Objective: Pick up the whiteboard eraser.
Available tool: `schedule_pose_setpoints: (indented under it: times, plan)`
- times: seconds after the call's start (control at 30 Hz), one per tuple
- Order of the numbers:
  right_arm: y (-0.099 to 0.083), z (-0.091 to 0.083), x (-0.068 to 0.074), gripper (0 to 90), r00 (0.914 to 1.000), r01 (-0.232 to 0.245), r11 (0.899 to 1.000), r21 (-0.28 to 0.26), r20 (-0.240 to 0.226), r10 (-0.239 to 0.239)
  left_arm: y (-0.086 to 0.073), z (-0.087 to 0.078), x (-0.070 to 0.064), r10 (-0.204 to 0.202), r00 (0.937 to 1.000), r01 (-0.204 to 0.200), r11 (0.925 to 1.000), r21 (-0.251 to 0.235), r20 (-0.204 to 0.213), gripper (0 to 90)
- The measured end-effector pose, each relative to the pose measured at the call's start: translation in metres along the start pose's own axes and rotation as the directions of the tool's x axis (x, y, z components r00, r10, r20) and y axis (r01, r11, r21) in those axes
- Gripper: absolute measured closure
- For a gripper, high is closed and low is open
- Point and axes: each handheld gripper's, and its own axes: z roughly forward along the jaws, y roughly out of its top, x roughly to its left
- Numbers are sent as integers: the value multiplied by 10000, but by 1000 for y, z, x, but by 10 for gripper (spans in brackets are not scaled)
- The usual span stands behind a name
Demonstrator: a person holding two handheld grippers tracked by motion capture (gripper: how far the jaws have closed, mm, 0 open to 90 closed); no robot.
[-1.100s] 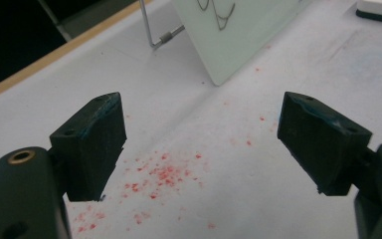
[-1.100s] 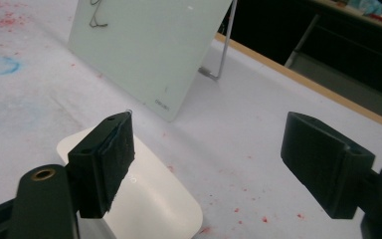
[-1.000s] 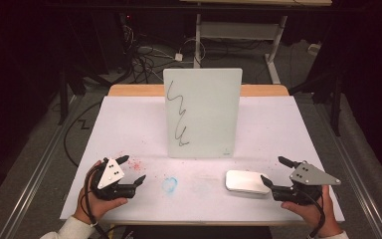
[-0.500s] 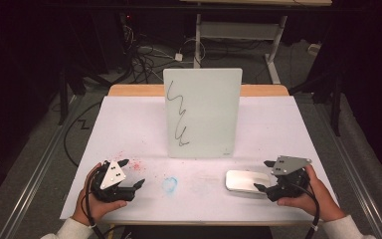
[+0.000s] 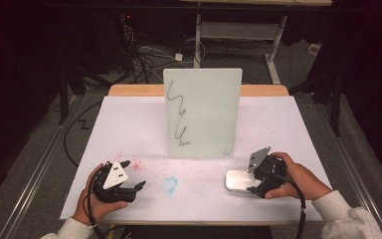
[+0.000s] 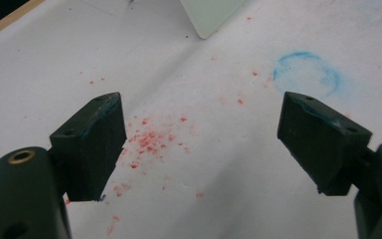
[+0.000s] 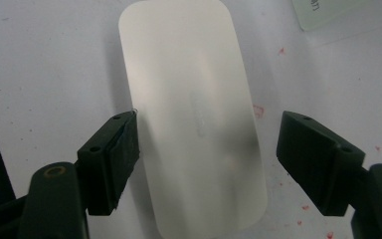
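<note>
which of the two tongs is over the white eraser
The right tongs: their open jaws straddle the white eraser lying flat on the table. The left tongs are open over a bare patch with red specks, beside a blue smudge.

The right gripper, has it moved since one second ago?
Yes. The right gripper has turned and shifted left, toward the white eraser, which lies where it was before the standing whiteboard; its open jaws now straddle it.

A lab-like recording room: dark surroundings, loose floor cables (image 5: 149, 55), a paper-covered table (image 5: 129, 124).
</note>
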Motion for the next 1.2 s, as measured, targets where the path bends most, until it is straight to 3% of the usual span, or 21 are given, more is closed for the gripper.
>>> schedule_pose_setpoints:
  times: [0.17, 0.2, 0.3, 0.47, 0.63, 0.67, 0.77, 0.97, 1.07, 1.13, 1.17, 1.2]
  plan:
    - [7, 12, -1, 266, 9984, 117, 9999, 52, -552, -114, 0, 1, -1, 45, 9999, -45, 10000, 38, 93, 183]
    - [8, 15, -2, 268, 9979, 360, 9993, 95, -540, -354, 0, 1, -1, 57, 9999, -57, 10000, 58, 109, 183]
    - [10, 19, -2, 267, 9973, 176, 9997, 189, -710, -162, 0, 2, -1, 57, 9999, -58, 10000, 75, 156, 183]
    - [10, 24, -4, 270, 9951, 354, 9990, 269, -933, -328, 0, 3, -1, 53, 9998, -54, 9999, 100, 183, 183]
    - [11, 25, -3, 291, 9948, 591, 9978, 313, -852, -563, 0, 3, -1, 46, 9999, -47, 9999, 117, 154, 183]
    - [11, 23, -4, 308, 9938, 739, 9972, 147, -849, -724, 0, 3, 0, 24, 9999, -26, 9999, 117, 155, 183]
    - [9, 19, -3, 308, 9970, 308, 9995, -62, -715, -312, 0, 3, 0, 30, 9999, -32, 9999, 114, 152, 183]
    - [4, 21, -2, 310, 9993, 64, 9970, -770, -364, -92, 0, 2, -1, 36, 9999, -37, 9999, 111, 121, 183]
    - [1, 14, -2, 310, 9990, -452, 9854, -1642, -37, 452, 0, 1, 0, -6, 10000, 6, 10000, 32, 63, 183]
    - [1, 11, -1, 310, 9988, -443, 9811, -1881, 123, 474, 0, 0, 1, -39, 10000, 39, 10000, -19, 50, 183]
    - [2, 9, 0, 310, 9983, -465, 9758, -2135, 243, 528, 0, 0, 1, -40, 10000, 40, 10000, -36, 37, 183]
    - [3, 4, 3, 310, 9960, -643, 9643, -2568, 436, 780, 0, 0, 2, 14, 10000, -14, 10000, -11, 16, 183]
